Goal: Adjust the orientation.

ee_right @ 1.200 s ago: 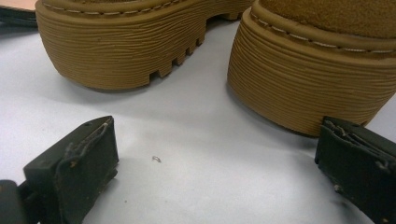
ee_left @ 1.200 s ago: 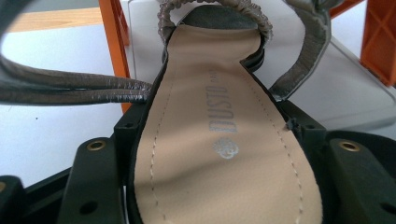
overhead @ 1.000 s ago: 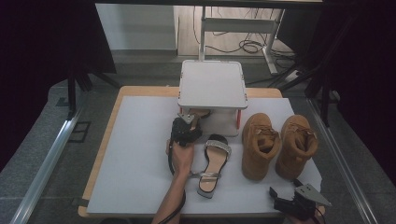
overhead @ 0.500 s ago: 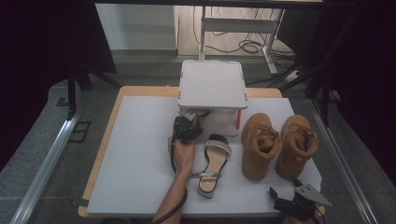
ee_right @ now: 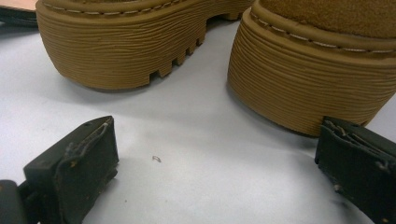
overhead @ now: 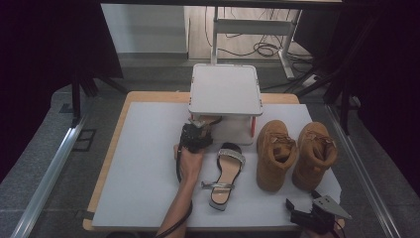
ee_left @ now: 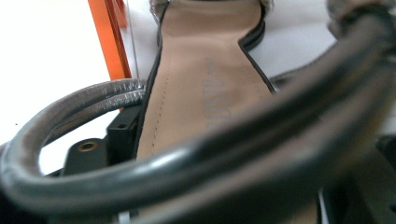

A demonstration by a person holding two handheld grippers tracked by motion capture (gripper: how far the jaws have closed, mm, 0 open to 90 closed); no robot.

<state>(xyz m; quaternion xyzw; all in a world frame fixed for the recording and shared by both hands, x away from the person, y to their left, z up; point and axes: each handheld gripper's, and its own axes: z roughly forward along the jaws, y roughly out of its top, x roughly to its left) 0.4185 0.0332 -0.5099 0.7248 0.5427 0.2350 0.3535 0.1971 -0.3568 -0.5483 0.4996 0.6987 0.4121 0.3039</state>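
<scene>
Left gripper [overhead: 197, 135] is clamped on a sandal [ee_left: 201, 88], its toe under the small white rack [overhead: 225, 89]. Slide it in flat, clear of the orange leg [ee_left: 109, 37]. Right gripper [overhead: 317, 214] rests with jaws apart by the boots [overhead: 296, 152]. Since the earlier frame, the left gripper has edged slightly toward the rack; the second sandal [overhead: 225, 173] lies where it did.

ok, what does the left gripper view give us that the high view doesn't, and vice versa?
Left gripper view adds: printed lettering and stitching on the held sandal's tan insole, and its grey strap looping close to the lens.
High view adds: the left hand-held gripper at the white stand's front edge, a second sandal flat on the table, two tan boots, and the right hand-held gripper at the near edge.
Shared: the held sandal and the stand's orange leg.
</scene>
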